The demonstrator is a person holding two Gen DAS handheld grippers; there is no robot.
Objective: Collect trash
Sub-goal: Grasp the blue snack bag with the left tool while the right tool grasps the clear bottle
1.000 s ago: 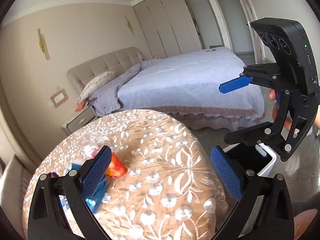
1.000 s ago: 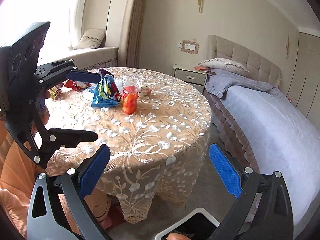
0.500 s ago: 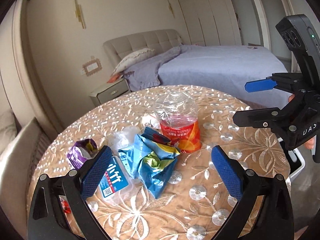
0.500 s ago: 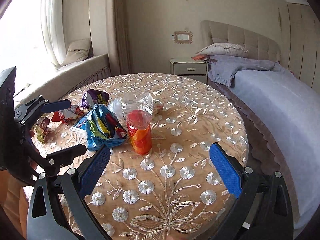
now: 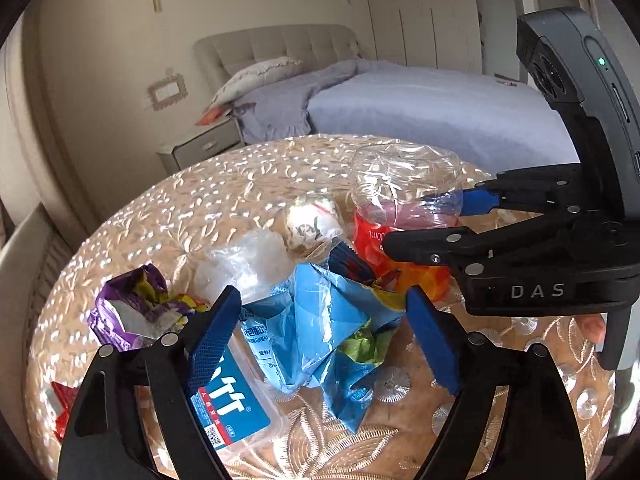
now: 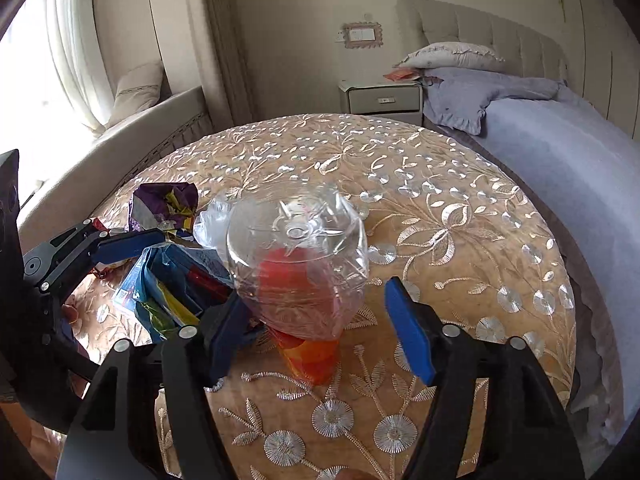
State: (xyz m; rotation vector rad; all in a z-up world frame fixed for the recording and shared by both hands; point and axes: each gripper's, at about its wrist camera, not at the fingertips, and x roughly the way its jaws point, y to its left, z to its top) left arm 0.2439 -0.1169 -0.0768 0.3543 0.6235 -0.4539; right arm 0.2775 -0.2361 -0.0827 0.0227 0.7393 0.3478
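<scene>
Clear crumpled plastic bottle with orange label (image 6: pixel 298 276): right gripper (image 6: pixel 316 328) closing around it, pads not yet pressing.
Left gripper (image 5: pixel 320 344), beside the bottle, closing around blue crinkled wrapper (image 5: pixel 320 332); squeezing gently should avoid slip.

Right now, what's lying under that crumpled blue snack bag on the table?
Under the blue snack bag lies a clear packet with a blue label, poking out at its left edge. The embroidered tablecloth shows around both. How far the packet runs beneath, or what else is there, the bag hides.

Left gripper (image 5: pixel 324 344) and right gripper (image 6: pixel 316 336) angled downward, jaws of both closing.
</scene>
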